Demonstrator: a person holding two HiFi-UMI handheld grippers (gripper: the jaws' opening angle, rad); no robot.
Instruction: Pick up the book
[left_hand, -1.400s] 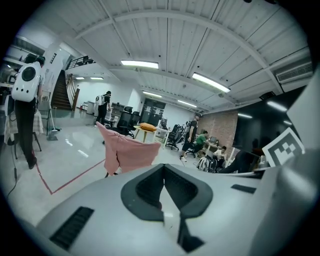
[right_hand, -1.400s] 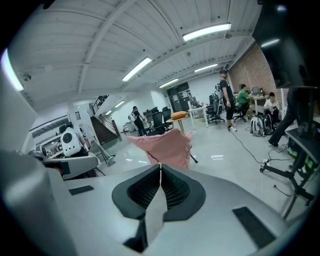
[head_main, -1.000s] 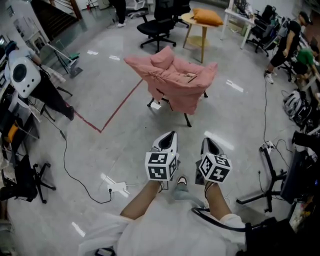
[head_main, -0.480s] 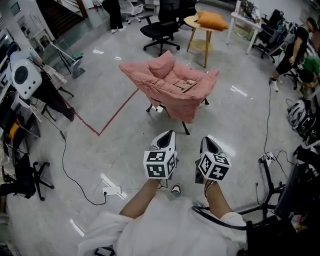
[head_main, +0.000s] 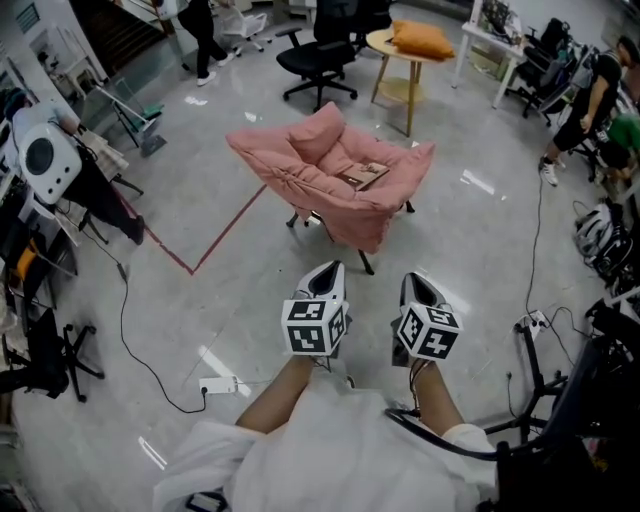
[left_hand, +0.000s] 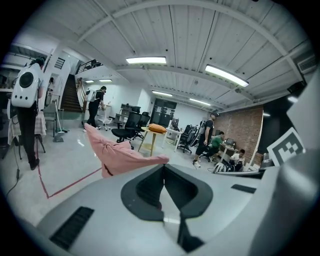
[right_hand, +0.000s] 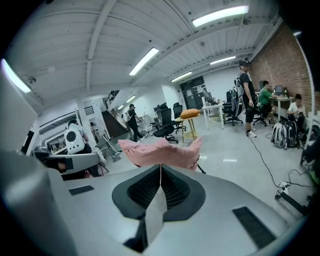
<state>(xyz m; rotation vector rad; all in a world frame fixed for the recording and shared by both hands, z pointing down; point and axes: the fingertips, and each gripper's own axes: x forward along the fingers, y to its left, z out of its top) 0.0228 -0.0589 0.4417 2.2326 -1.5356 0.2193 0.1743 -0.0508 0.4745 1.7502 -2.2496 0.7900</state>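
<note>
Two closed, empty claws, left gripper and right gripper, point side by side at a pink cushioned chair, well apart from it; seemingly a thin brown book lies on it.

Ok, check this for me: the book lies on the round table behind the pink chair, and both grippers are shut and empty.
One thing is wrong: the head view shows the book on the seat of the pink chair, not on the round table behind it. The left gripper and right gripper are shut and empty.
</note>
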